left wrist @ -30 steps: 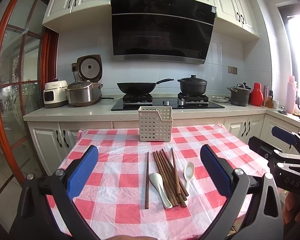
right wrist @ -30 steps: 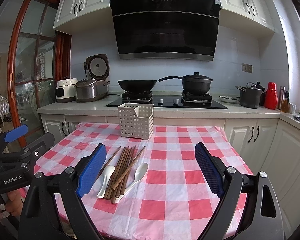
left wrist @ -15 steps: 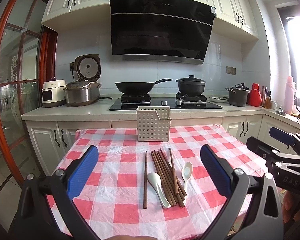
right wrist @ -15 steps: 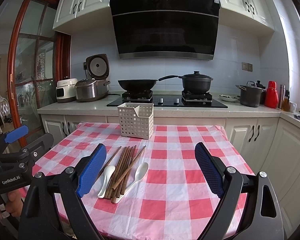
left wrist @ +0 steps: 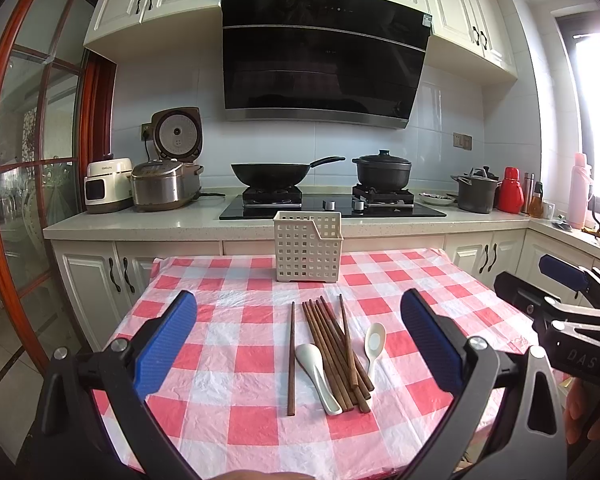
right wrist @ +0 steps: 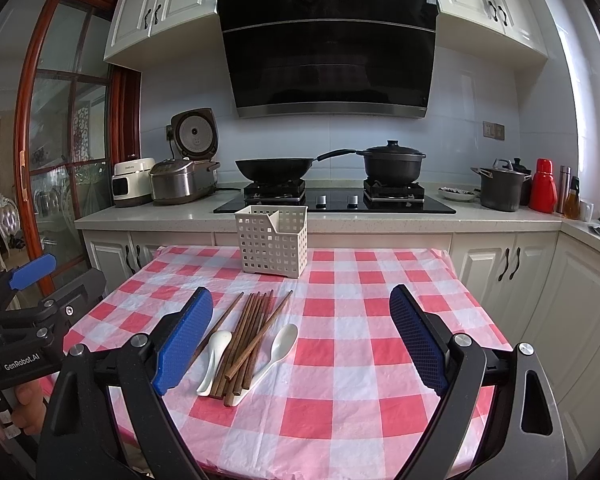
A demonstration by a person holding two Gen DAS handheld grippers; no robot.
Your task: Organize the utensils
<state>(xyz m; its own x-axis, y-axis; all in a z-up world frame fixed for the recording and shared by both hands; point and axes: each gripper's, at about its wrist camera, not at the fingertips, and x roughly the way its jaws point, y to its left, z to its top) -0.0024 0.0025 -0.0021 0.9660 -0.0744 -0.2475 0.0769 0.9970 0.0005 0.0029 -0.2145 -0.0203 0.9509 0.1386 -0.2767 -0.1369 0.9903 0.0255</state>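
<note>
Several brown wooden chopsticks [left wrist: 332, 350] [right wrist: 249, 332] lie in a loose bundle on the red-and-white checked table [left wrist: 228, 360] [right wrist: 360, 340], one chopstick [left wrist: 291, 356] apart on the left. Two white ceramic spoons lie among them, the left spoon [left wrist: 316, 364] [right wrist: 214, 354] and the right spoon [left wrist: 374, 342] [right wrist: 278, 346]. A white perforated utensil holder [left wrist: 307, 252] [right wrist: 273, 242] stands empty at the table's far edge. My left gripper [left wrist: 300, 344] is open above the near edge, utensils seen between its fingers. My right gripper [right wrist: 302, 336] is open too, holding nothing.
Behind the table runs a counter with a hob, a black wok [left wrist: 274, 172], a black lidded pot [left wrist: 382, 170], rice cookers [left wrist: 164, 184] at left and a grey pot [left wrist: 476, 196] and red flask [left wrist: 511, 196] at right. A glass door with red frame [left wrist: 4, 200] stands left.
Both views have shifted only slightly; the left camera has drifted a little so the utensils sit marginally lower. Both grippers stay open and nothing on the table has moved.
</note>
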